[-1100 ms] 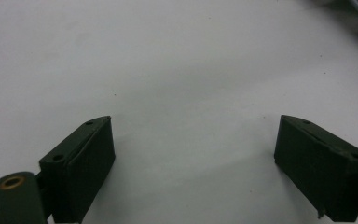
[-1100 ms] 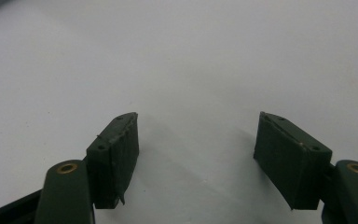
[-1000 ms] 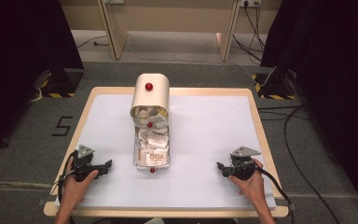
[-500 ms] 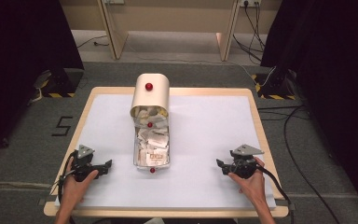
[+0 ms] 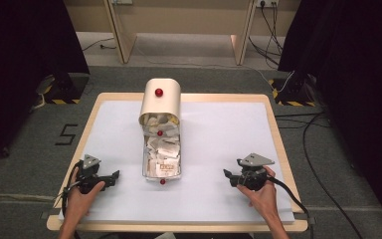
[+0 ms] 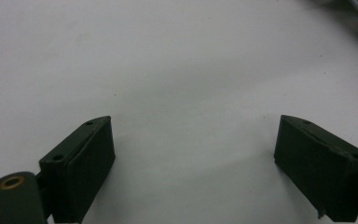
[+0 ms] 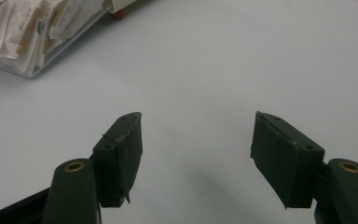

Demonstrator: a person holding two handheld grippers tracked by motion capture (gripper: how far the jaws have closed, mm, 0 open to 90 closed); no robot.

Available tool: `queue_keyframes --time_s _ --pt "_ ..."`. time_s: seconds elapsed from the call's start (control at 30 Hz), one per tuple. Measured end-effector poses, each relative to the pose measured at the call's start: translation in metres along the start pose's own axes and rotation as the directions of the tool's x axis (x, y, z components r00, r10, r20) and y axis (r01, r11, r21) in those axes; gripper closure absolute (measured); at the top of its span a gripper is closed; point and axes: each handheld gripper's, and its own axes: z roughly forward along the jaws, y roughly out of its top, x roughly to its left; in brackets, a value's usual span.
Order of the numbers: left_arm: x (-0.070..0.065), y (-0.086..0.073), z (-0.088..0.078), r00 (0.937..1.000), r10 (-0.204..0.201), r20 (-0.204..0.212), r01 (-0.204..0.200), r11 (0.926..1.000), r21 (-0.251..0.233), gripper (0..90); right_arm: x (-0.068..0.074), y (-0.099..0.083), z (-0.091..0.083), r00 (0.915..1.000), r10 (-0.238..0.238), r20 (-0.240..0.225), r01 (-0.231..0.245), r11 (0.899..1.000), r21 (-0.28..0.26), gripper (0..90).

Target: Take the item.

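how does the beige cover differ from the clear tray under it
The beige cover is opaque, rounded and shows nothing inside; the clear tray is see-through, long, and packed with paper packets. The cover sits at the far end, the tray reaches toward the person. Each carries a red knob.

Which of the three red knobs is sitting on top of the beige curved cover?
The farthest red knob, alone on the beige cover; the middle knob and near knob belong to the tray.

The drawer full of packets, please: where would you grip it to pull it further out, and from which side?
Probably by the red knob on the drawer front, coming from the person's edge of the table. It is the one part that juts out there, and the drawer slides that way out of the cream box. Either open gripper, left or right, sits nearby.
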Motion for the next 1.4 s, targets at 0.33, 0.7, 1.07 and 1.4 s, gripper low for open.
queue_keyframes --time_s 0.33,0.7,1.07,1.4 --pt "0.0 0.0 0.0 1.0 0.0 0.0 0.0 1.0 0.0 11.2 0.015 0.014 0.001 0.9984 -0.018 -0.054 0.016 0.999 -0.03 38.2" --pt "0.0 0.0 0.0 1.0 0.0 0.0 0.0 1.0 0.0 11.2 0.034 0.03 0.006 0.9936 -0.06 -0.096 0.055 0.997 -0.052 40.8" --pt "0.0 0.0 0.0 1.0 0.0 0.0 0.0 1.0 0.0 11.2 0.048 0.046 0.01 0.9871 -0.074 -0.142 0.063 0.995 -0.08 42.0" --pt "0.0 0.0 0.0 1.0 0.0 -0.001 0.0 1.0 0.0 11.2 0.059 0.055 0.014 0.9784 -0.101 -0.18 0.085 0.992 -0.095 43.7"
